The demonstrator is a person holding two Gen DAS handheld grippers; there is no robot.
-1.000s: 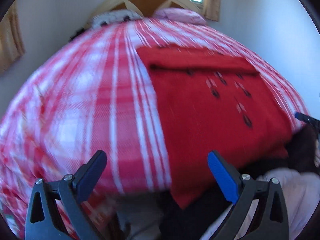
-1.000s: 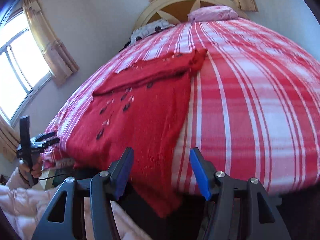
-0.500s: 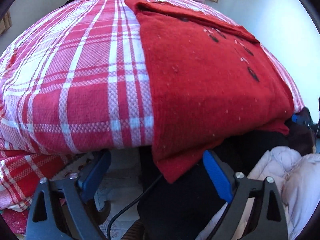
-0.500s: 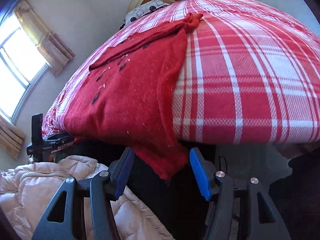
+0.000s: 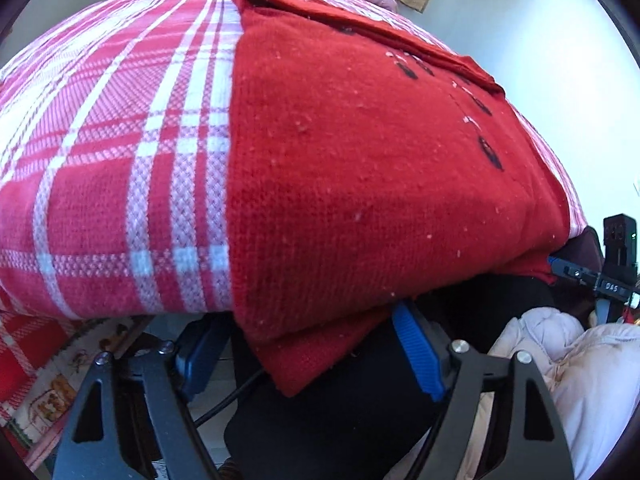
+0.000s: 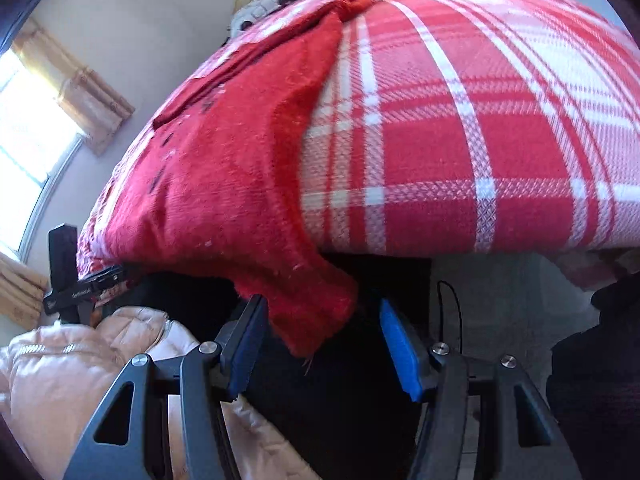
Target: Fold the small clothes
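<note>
A red knit garment (image 5: 360, 168) with small dark marks lies flat on the bed, its near hem hanging over the bed's front edge. My left gripper (image 5: 308, 356) is open, with the garment's left hanging corner between its fingers. My right gripper (image 6: 320, 344) is open, with the garment's (image 6: 224, 184) right hanging corner between its fingers. Neither one pinches the cloth. Each gripper shows small at the edge of the other's view.
The bed has a red and white plaid cover (image 5: 112, 152), also in the right wrist view (image 6: 460, 128). A pale pink padded jacket (image 5: 592, 384) lies below the bed edge. Pillows and a headboard are at the far end. A curtained window (image 6: 32, 120) is left.
Both grippers have dropped and moved in toward the bed's front edge. The hanging corners of the red garment now sit between their open fingers.
</note>
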